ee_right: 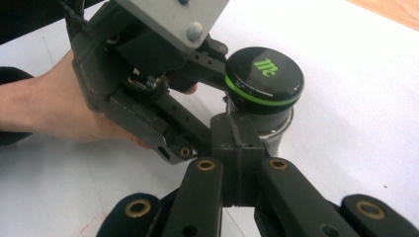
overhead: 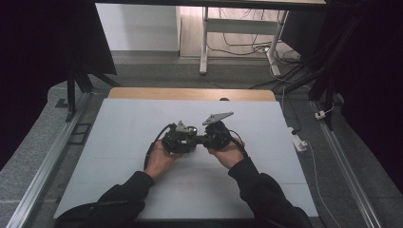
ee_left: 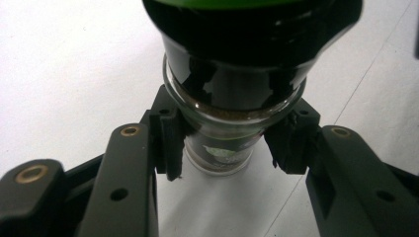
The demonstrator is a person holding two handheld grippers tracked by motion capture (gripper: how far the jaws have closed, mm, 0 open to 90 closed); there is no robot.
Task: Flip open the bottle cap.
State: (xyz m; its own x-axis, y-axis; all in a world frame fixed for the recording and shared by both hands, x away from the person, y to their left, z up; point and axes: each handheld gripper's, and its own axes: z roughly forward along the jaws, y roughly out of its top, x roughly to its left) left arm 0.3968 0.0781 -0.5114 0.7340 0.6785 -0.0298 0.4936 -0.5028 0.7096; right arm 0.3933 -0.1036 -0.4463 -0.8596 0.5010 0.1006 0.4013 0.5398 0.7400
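Surroundings only: tabletop, floor, furniture at the back.

White table top (overhead: 142, 123) with a bare wooden strip (overhead: 190, 93) along its far edge and a small dark mark (overhead: 224, 99) where the two meet. Aluminium rails (overhead: 43, 166) run along both sides of the table on grey carpet (overhead: 28, 142). Black curtains (overhead: 43, 47) hang left and right. Behind the table stands a white desk frame (overhead: 205, 42), loose black cables (overhead: 242, 47) tangled on the floor under it. A white power strip (overhead: 299, 142) lies just beside the table's right edge, a white cable (overhead: 316, 175) trailing from it towards the near side.
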